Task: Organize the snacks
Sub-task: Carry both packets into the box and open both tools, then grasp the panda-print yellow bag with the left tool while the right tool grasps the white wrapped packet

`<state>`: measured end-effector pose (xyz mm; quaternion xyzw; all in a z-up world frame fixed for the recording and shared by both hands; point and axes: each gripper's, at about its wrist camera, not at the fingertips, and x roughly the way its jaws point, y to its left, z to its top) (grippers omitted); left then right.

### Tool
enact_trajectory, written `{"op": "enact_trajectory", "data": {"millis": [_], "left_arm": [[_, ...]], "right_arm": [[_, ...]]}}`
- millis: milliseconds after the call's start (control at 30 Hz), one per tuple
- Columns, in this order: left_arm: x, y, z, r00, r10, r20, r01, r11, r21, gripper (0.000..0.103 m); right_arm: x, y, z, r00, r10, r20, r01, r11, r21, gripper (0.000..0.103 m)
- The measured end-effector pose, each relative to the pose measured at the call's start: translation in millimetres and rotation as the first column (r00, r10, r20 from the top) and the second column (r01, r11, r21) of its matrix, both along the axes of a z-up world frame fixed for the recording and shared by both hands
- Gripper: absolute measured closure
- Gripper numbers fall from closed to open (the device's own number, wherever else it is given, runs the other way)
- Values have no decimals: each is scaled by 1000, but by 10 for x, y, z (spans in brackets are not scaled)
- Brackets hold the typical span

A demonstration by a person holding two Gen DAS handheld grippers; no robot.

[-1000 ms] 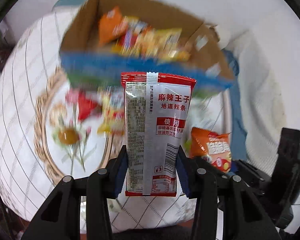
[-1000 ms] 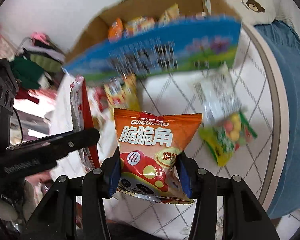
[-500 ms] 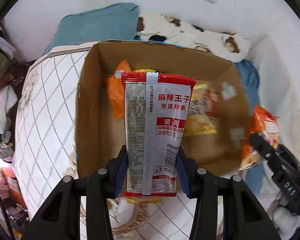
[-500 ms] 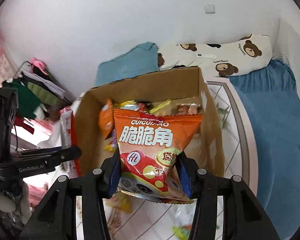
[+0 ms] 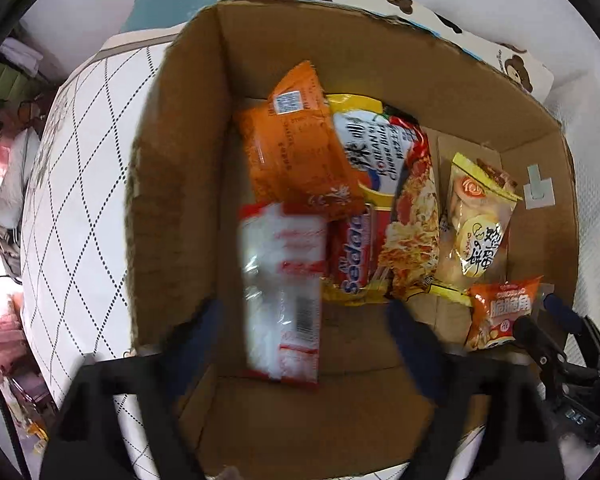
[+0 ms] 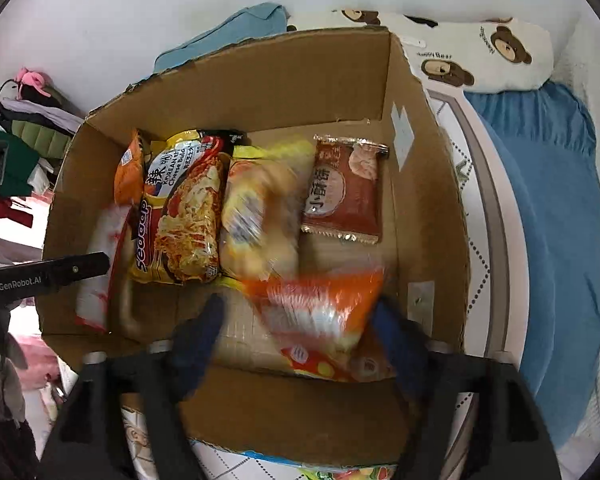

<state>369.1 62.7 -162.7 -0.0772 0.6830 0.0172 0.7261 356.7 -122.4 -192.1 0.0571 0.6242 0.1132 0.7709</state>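
Both grippers hover over an open cardboard box [image 5: 172,184] [image 6: 424,184] holding several snack packs. My left gripper [image 5: 304,320] is open; the red-and-white spicy strip packet [image 5: 284,296] is blurred between the spread fingers, loose and falling into the box's left side. It also shows in the right wrist view [image 6: 100,264]. My right gripper [image 6: 296,320] is open; the orange chip bag [image 6: 324,312] is blurred between its fingers, dropping at the box's near right. The same bag shows in the left wrist view [image 5: 500,316].
Inside the box lie an orange pack [image 5: 300,140], a noodle pack [image 6: 184,208], a yellow pack [image 6: 260,208] and a brown biscuit pack [image 6: 344,188]. A bear-print pillow [image 6: 480,52] and blue bedding [image 6: 548,200] lie behind and right. The quilted cloth [image 5: 84,184] spreads left.
Both grippers moved closer over the box and opened. The spicy strip packet and the orange chip bag left the fingers and are falling into the box.
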Motion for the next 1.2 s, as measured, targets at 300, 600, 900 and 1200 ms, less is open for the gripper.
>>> {"op": "enact_trajectory", "data": {"millis": [300,600,900,1200], "left_arm": [[-107,-143,28,1000,-8,26,8,1000,-15,6],[-413,-231,180,992,-16,122,14,1000,18,6],[-779,-241,469,964,-5,264,-4,999,36,6],[-1180,-266,781,923,-10,385,-12,998,55,6]], "right_arm": [[37,49,-2,999,-32,-14,31,999,-18,5],[-129,93,101,999,-27,26,28,999,-38,5],[-423,153,375,992,0,128,8,998,-63,5],[-814,118,693,972,1,235,13,998,-59,5]]}}
